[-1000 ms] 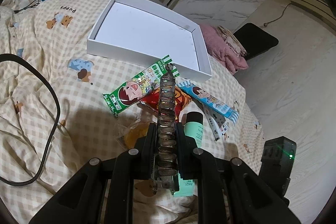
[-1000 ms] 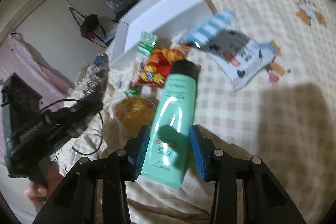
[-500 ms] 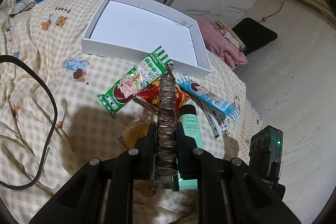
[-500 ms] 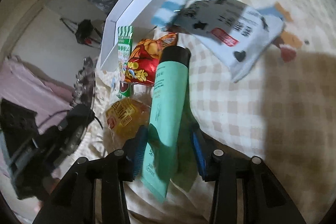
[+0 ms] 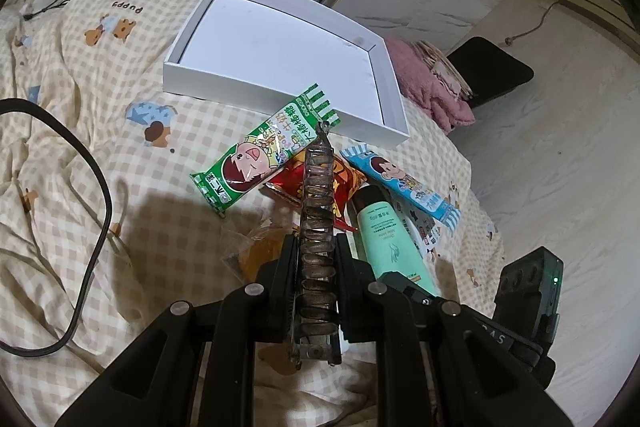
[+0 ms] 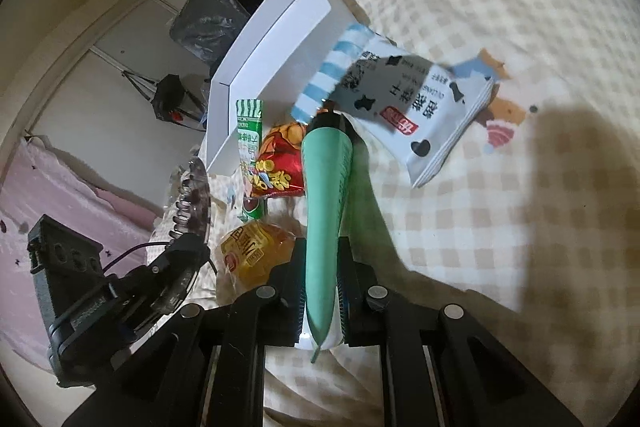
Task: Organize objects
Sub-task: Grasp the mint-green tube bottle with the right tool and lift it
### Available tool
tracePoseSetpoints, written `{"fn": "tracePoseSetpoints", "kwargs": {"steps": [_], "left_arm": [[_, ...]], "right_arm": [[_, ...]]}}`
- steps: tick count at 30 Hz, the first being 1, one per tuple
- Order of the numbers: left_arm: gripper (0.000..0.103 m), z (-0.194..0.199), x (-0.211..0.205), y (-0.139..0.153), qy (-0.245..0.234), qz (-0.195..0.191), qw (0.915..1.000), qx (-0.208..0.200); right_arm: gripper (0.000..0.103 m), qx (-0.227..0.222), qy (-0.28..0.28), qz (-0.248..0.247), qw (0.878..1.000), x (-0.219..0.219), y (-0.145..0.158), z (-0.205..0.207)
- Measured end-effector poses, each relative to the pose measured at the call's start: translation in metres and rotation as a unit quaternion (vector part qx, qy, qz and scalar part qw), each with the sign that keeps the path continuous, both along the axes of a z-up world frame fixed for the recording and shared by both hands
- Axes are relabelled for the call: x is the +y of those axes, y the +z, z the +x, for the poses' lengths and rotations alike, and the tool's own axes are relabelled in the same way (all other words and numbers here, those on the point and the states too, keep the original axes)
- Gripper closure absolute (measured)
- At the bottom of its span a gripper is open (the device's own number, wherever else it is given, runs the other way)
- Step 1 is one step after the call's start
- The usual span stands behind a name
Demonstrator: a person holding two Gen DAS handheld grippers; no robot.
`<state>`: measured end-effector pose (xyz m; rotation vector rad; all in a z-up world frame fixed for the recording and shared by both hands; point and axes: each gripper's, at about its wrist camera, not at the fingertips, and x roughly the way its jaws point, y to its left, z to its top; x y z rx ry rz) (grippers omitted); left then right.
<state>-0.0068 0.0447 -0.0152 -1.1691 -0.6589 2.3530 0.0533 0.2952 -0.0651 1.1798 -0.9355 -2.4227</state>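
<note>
**Both grippers clamped, box waiting bare**

Fingers of my left gripper [image 5: 316, 267] are pressed tight on a long dark hair clip [image 5: 318, 211], its coiled teeth standing up between the pads and its tip reaching toward the white box [image 5: 280, 83]. From my left-hand view, going left to right: a black cable [image 5: 96, 187] loops across the checked bedspread [image 5: 80, 75]; the shallow white box lies open with nothing in it; just in front of its near wall lies the green snack stick [image 5: 264, 155], one end touching that wall. Beside it a red snack packet [image 5: 320, 179] sits partly under the clip, an orange wrapped sweet [image 5: 260, 247] lies near my left finger, and farther right comes the blue snack stick [image 5: 400, 183].

My right gripper [image 6: 322, 283] has its fingers closed on the mint-green tube [image 6: 324, 187], squeezing the flat tail end so that the tube stands on edge, black cap pointing away toward the box. In that view the cap touches a blue-striped milk-candy bag [image 6: 404, 107] which lies to the right, on the bedspread.
</note>
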Motion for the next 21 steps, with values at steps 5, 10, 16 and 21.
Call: {"fn": "tracePoseSetpoints", "kwargs": {"steps": [5,10,16,21], "left_arm": [[0.085,-0.001,0.000,-0.002,0.000,0.000,1.0000,-0.006],[0.085,-0.001,-0.001,-0.002,0.000,0.000,1.0000,-0.007],[0.084,-0.001,-0.001,-0.001,-0.001,0.000,1.0000,-0.008],[0.085,-0.001,0.000,-0.001,-0.002,-0.001,1.0000,-0.008]], "right_arm": [[0.088,-0.020,0.002,-0.022,1.000,0.004,-0.008,-0.005],[0.088,-0.016,0.001,-0.018,1.000,0.004,-0.005,-0.006],[0.088,-0.039,0.002,-0.002,0.999,-0.002,-0.010,-0.013],[0.088,-0.042,0.004,0.006,0.999,0.001,-0.013,-0.014]]}}
